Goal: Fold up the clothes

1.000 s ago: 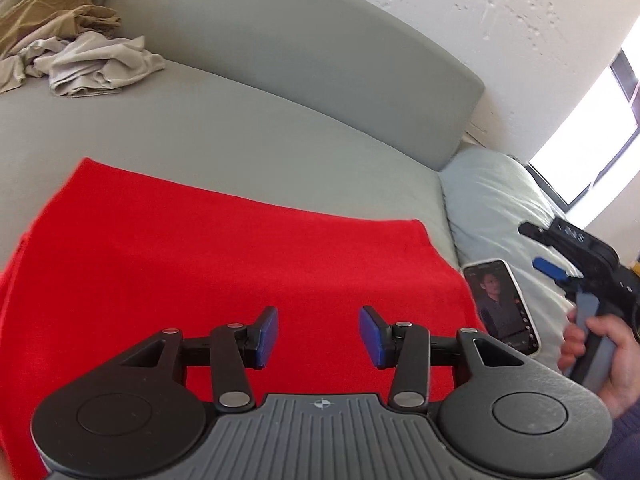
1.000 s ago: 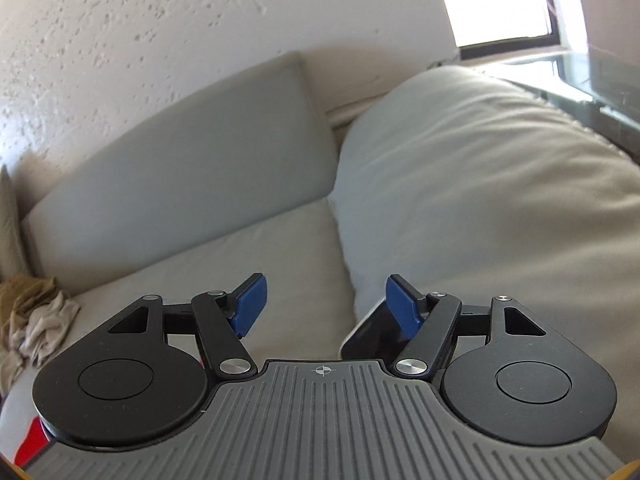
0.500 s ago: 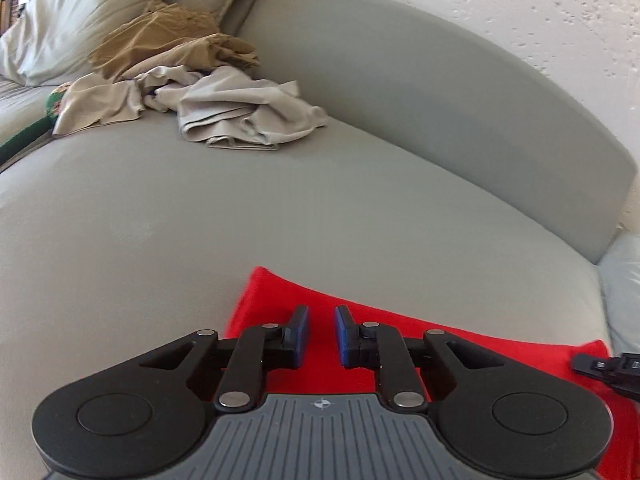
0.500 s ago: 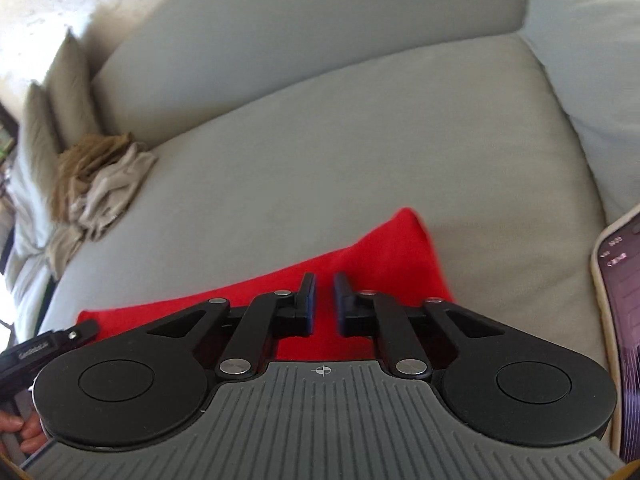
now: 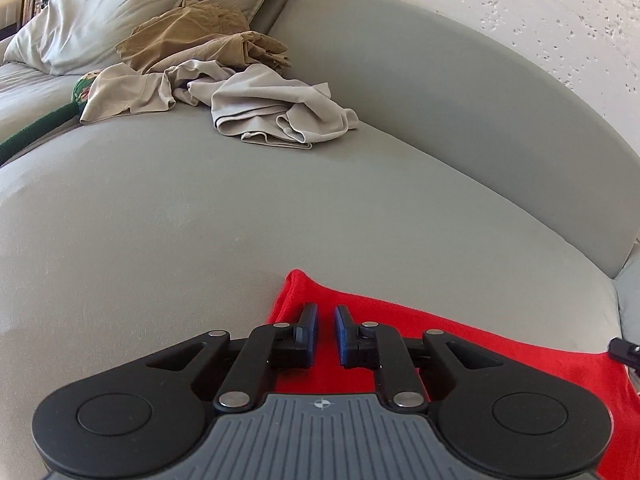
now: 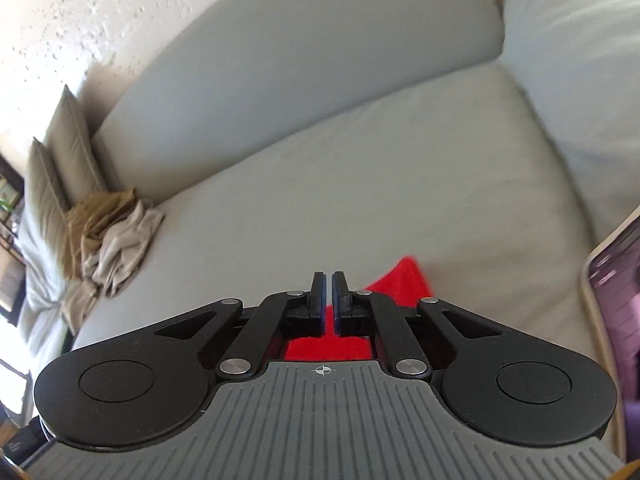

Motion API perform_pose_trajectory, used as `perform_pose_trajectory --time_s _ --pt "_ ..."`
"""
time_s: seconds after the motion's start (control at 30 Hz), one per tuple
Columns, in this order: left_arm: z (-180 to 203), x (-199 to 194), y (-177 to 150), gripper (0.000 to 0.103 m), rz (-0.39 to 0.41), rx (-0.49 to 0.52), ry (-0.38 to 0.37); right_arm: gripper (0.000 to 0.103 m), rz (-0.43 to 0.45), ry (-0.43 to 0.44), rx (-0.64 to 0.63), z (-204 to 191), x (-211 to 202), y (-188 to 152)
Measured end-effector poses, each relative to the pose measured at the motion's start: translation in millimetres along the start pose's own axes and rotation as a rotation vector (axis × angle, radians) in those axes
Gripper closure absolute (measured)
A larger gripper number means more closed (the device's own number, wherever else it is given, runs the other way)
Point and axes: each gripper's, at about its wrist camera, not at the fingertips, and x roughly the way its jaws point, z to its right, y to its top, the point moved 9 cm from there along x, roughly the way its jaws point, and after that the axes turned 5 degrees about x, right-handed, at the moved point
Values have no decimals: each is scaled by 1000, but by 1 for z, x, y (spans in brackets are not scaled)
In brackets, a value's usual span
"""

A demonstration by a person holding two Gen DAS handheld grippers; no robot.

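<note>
A red cloth [image 5: 480,340] lies flat on the grey sofa seat [image 5: 200,220]. My left gripper [image 5: 325,308] sits at the cloth's far left corner. Its jaws are nearly together and easing open, with red fabric filling the narrow gap between the blue pads. In the right wrist view, my right gripper [image 6: 329,276] is at the far right corner of the red cloth [image 6: 404,280]. Its jaws stand a sliver apart and are opening slightly, with red showing in the gap. The right gripper's tip [image 5: 624,350] pokes in at the left view's right edge.
A crumpled pile of beige and tan clothes [image 5: 260,92] lies at the sofa's far left, also seen as the pile [image 6: 112,240]. Pillows [image 5: 100,8] stand behind it. A phone [image 6: 616,280] lies to the right of the cloth. The backrest [image 6: 320,60] runs along the far side.
A second ago both grippers were open, away from the corners. They came down onto the cloth's far corners and shut. Since half a second ago both gaps have widened slightly.
</note>
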Motion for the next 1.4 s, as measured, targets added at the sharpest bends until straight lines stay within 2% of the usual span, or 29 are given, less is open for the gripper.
perform_pose_trajectory --time_s 0.03,0.07,0.13,0.17,0.23,0.27,0.33,0.43,0.5,0.63,0.8,0.87,0.9,0.93,1.0,1.1,1.13,1.23,1.3,1.4 --pt "0 0 0 88 -1 0 0 95 -13 -41 18 7 7 -4" --pt "-1 0 0 88 -3 2 2 102 37 -104 70 23 -1 2" --pt "0 -4 1 88 -10 13 12 101 141 -231 175 54 -22 13" --pt "0 -9 2 89 -14 21 18 97 193 -294 228 69 -33 18" --pt "6 -27 4 88 -11 26 -9 97 264 -289 221 78 -73 32" --pt "9 -39 4 83 -10 29 -28 94 299 -285 217 82 -94 38" --pt "17 -63 4 80 -8 34 -68 93 316 -267 153 78 -132 39" --pt "30 -98 -9 73 -61 67 -112 93 278 -204 84 64 -168 19" --pt "43 -119 -25 72 -119 106 -168 93 241 -157 49 51 -185 -2" --pt "74 -138 -67 71 -196 214 -264 90 151 -76 -44 23 -190 -52" --pt "102 -130 -106 72 -163 409 -215 89 -20 -28 -252 -22 -151 -113" --pt "101 -131 -111 66 -165 448 -207 87 -97 -18 -336 -35 -141 -136" --pt "100 -131 -114 66 -165 467 -203 81 -134 -27 -368 -35 -137 -143" --pt "100 -132 -116 65 -166 486 -198 81 -150 -57 -383 -30 -139 -150" --pt "93 -134 -119 64 -182 487 -195 90 -136 -76 -343 -13 -149 -144" --pt "66 -141 -112 64 -222 380 -154 100 -78 -178 -147 37 -172 -113" --pt "56 -144 -110 64 -232 344 -131 100 -50 -208 -95 50 -184 -105" --pt "38 -153 -98 64 -201 269 -81 80 26 -255 5 76 -219 -89" --pt "44 -155 -92 63 -182 242 -108 43 60 -240 77 87 -237 -85" --pt "58 -154 -88 62 -167 218 -157 41 35 -124 252 95 -239 -91"
